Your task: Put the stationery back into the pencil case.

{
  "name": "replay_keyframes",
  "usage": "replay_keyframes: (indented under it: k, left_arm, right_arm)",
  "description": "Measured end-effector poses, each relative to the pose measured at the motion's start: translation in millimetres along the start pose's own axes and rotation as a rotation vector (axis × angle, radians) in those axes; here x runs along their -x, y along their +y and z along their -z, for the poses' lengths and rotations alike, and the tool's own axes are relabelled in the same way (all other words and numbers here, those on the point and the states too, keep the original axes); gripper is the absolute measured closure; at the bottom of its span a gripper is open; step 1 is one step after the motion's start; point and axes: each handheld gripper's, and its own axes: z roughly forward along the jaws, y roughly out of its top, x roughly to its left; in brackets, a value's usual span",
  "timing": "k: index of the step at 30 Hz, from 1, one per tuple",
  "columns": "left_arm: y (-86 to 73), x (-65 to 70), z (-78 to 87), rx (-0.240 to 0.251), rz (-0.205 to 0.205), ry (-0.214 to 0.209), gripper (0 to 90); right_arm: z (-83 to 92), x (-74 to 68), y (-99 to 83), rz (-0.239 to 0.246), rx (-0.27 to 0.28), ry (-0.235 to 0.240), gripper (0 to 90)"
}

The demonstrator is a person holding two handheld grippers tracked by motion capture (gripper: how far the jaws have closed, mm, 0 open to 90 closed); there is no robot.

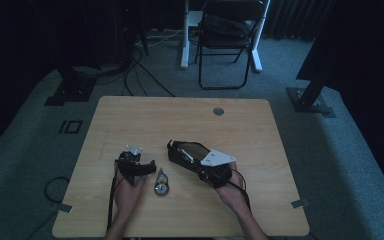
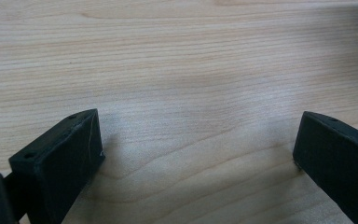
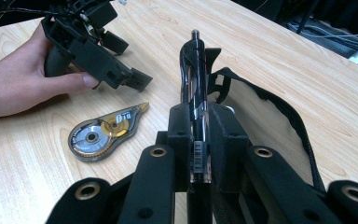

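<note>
right gripper (image 3: 199,135): clamped tight on a glossy black pen (image 3: 196,88), jaws pinching the barrel near its label end, so the grip is narrow and full.
pen axis: the pen runs straight out along the jaws, its small metal tip pointing away from the hand and hanging just over a flat black fabric pencil pouch (image 3: 279,116).
pouch: it lies on the desk (image 1: 190,120) directly under and beyond the pen; in the high view the pouch (image 1: 187,152) stretches away from the right gripper (image 1: 177,150) toward the desk's middle.
the hinge of it: pen and pouch share nearly the same long line, so my read is that a push forward along that line is what slips the pen in, and the right hand is the one placed for it.
left gripper (image 2: 196,154): jaws spread wide, nothing but bare wood grain between them, resting low over the desk.
between the hands: a clear teardrop-shaped plastic correction tape dispenser (image 3: 103,131) with a yellow wheel lies flat, just beside the left gripper (image 1: 152,165), untouched.
</note>
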Motion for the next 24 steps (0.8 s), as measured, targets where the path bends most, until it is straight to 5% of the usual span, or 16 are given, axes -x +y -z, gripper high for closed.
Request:
replay_keyframes:
  k: [24]
  left_arm:
    - [0.0, 0.0, 0.0, -0.001, -0.001, 0.000, 1.5]
  right_arm:
    - [-9.1, 17.0, 3.7, -0.034, 0.004, -0.009, 79.7]
